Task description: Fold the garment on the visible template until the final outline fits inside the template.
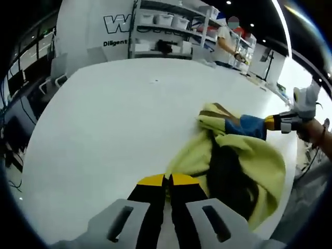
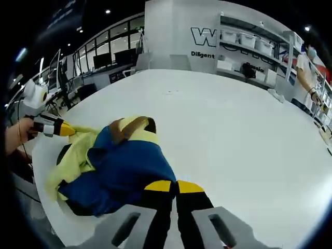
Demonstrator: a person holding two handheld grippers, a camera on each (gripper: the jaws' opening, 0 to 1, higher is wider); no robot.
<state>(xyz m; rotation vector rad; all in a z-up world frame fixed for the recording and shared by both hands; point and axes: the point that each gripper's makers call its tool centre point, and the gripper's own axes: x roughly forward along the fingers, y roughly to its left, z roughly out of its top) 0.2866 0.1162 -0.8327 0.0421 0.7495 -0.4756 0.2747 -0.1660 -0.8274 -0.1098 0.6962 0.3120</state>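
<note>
A crumpled garment (image 1: 244, 161), pale yellow with black and blue parts and a brown collar, lies bunched on the white table (image 1: 119, 119) near its edge. In the left gripper view my left gripper (image 1: 167, 180) has its yellow-tipped jaws pressed together at the garment's yellow hem. The right gripper (image 1: 274, 123) comes in from the right, closed on the blue part. In the right gripper view my right gripper (image 2: 174, 185) is shut at the edge of the blue fabric of the garment (image 2: 124, 166). The left gripper (image 2: 66, 129), held by a hand, pinches the yellow fabric at the left.
The table's rounded edge (image 2: 46, 187) runs close behind the garment, with floor below. Shelves with white bins (image 2: 249, 44) stand beyond the far side, and a person (image 2: 306, 67) stands by them. Desks and monitors (image 2: 98, 65) line the far left. The table's wide white top (image 2: 233, 129) stretches beyond the garment.
</note>
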